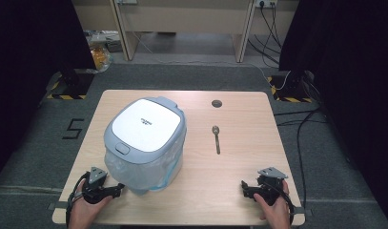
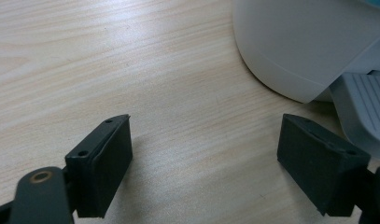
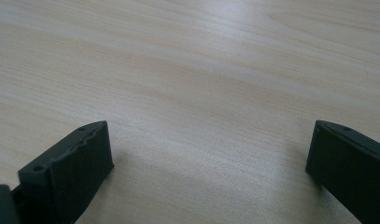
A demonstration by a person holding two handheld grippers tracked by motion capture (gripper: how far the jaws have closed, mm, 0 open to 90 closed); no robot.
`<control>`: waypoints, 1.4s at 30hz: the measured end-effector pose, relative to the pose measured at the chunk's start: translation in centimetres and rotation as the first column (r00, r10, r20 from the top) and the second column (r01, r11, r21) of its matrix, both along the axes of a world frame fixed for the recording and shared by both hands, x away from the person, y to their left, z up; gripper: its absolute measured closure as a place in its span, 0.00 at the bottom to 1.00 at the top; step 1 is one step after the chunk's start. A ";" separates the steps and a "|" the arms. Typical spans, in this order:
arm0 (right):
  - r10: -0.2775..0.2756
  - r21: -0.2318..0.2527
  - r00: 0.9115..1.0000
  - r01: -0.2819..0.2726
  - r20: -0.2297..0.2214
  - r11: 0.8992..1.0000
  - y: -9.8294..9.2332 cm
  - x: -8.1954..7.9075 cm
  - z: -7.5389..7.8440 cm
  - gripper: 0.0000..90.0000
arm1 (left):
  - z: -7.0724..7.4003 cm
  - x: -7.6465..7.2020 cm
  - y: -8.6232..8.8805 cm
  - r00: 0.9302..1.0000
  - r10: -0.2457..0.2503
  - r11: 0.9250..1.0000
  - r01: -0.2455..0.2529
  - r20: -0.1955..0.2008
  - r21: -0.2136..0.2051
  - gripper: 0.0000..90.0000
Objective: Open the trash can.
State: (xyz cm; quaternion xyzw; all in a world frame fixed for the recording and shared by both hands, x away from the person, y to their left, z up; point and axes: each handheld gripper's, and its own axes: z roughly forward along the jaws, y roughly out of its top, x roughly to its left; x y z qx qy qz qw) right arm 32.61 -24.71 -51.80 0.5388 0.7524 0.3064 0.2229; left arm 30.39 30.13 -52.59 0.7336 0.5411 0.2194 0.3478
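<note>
nothing has been started: the rice cooker sits lid-shut on the desk, just beside the left claw; the right claw is well apart. both are held wide, empty.

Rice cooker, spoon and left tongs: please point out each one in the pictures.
rice cooker (image 1: 143, 125), high view, middle of its white lid.
spoon (image 1: 216, 139), high view, upper part of its handle.
left tongs (image 2: 204, 163), left gripper view, gap midway between the open tips.
</note>
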 end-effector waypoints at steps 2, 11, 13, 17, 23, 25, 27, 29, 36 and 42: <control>0.000 0.000 1.000 0.000 0.000 1.000 0.0 0.0 0.0 0.00 | 0.0 0.0 0.0 1.000 -0.005 1.000 0.005 -0.003 0.005 0.19; 0.004 -0.002 1.000 -0.004 -0.001 1.000 0.0 0.0 0.0 0.00 | 0.0 0.0 0.0 1.000 -0.008 1.000 0.008 -0.003 -0.003 0.17; 0.004 -0.002 1.000 -0.004 0.000 1.000 0.0 0.0 0.0 0.00 | 0.0 0.1 0.1 1.000 -0.014 1.000 0.014 -0.006 -0.015 0.16; 0.004 0.000 1.000 -0.004 0.000 1.000 0.0 0.0 0.0 0.00 | 0.1 0.1 0.6 1.000 -0.018 0.998 0.018 -0.004 -0.052 0.17; 0.005 -0.001 1.000 -0.005 0.000 1.000 0.0 0.0 0.0 0.00 | 1.5 -0.6 1.6 0.998 -0.008 0.994 0.014 0.057 -0.105 0.19; 0.009 -0.002 1.000 -0.009 0.000 1.000 0.0 0.0 0.0 0.00 | 1.9 -0.9 1.4 0.997 -0.021 0.991 0.031 0.074 -0.133 0.20; 0.011 -0.002 1.000 -0.011 0.000 1.000 -0.1 0.0 0.0 0.00 | 2.1 -1.1 1.2 0.996 -0.029 0.991 0.040 0.083 -0.128 0.21; 0.010 -0.001 1.000 -0.010 0.000 1.000 0.0 0.0 0.0 0.00 | 2.2 -1.3 0.9 0.995 -0.043 0.990 0.054 0.089 -0.129 0.22; 0.011 -0.001 1.000 -0.011 0.000 1.000 0.0 0.0 0.0 0.00 | 2.0 -1.8 0.1 0.993 -0.090 0.979 0.103 0.082 -0.177 0.25; 0.014 -0.002 1.000 -0.014 -0.002 1.000 -0.1 0.0 0.0 0.00 | 2.0 -2.1 -0.2 0.990 -0.110 0.976 0.125 0.090 -0.180 0.27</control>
